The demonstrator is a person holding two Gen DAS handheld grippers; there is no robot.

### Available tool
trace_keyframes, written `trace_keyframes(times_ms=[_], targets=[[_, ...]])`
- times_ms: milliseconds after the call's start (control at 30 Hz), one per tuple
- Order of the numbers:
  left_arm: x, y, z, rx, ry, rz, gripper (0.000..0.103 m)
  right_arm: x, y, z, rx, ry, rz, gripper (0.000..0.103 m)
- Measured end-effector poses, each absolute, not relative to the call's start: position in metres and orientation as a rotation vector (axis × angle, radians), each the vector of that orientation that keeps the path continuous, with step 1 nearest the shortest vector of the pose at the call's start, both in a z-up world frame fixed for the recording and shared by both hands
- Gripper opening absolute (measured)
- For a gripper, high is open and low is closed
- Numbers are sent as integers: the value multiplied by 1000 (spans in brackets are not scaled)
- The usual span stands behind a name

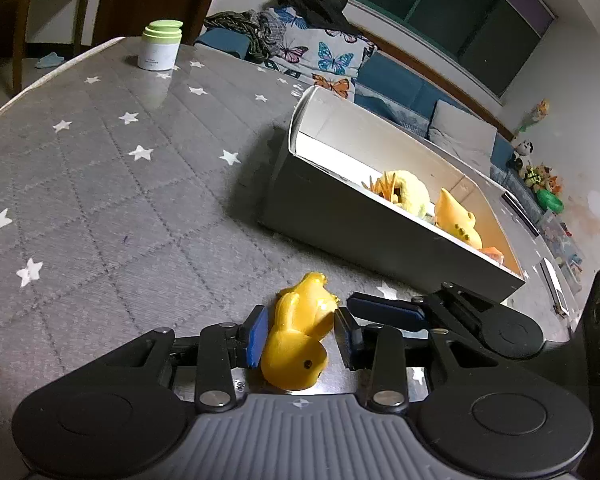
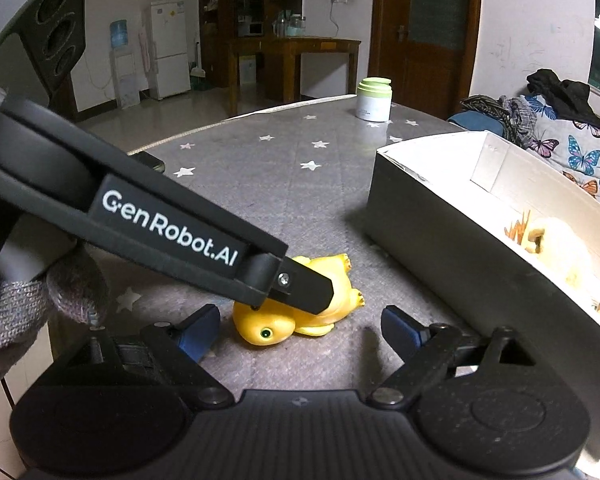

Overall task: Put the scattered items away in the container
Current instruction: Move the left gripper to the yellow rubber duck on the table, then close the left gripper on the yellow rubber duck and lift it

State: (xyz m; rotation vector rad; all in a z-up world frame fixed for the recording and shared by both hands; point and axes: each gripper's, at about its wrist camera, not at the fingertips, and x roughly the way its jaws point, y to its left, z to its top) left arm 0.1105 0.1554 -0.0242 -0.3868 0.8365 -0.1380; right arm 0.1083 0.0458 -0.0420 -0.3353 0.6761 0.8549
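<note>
A yellow toy duck (image 1: pixel 298 336) lies on its side on the grey star-patterned cloth. My left gripper (image 1: pixel 302 334) is closed around it, both blue pads against its body. The duck also shows in the right wrist view (image 2: pixel 296 316), partly hidden by the left gripper's black arm (image 2: pixel 172 232). My right gripper (image 2: pixel 296 330) is open and empty, just short of the duck. The cardboard box (image 1: pixel 364 216) stands behind and to the right, holding a yellow plush toy (image 1: pixel 410 190) and another yellow duck (image 1: pixel 458 218).
A white jar with a green lid (image 1: pixel 160 46) stands at the table's far edge. A sofa with butterfly-print fabric and clothes (image 1: pixel 320 52) lies beyond the table. The box's near wall (image 2: pixel 440 248) is close on the right.
</note>
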Motion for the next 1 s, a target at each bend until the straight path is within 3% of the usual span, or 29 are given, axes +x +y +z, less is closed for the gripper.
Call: trace_keyframes(times_ms=[433,567,733,1000], targets=[[112,159,-27,-401,839,-159,38,112,51,-47,-341,689,864,77],[113,159,-27,-409,842,-168,32,113,51,-46,-336,691,863,73],[113,158,-27,-413,844,-164,32,114,50,-45,-332,693,858,69],[114,156,-27,-432,852,-146,32,113,49,-45,-330,691,854,68]])
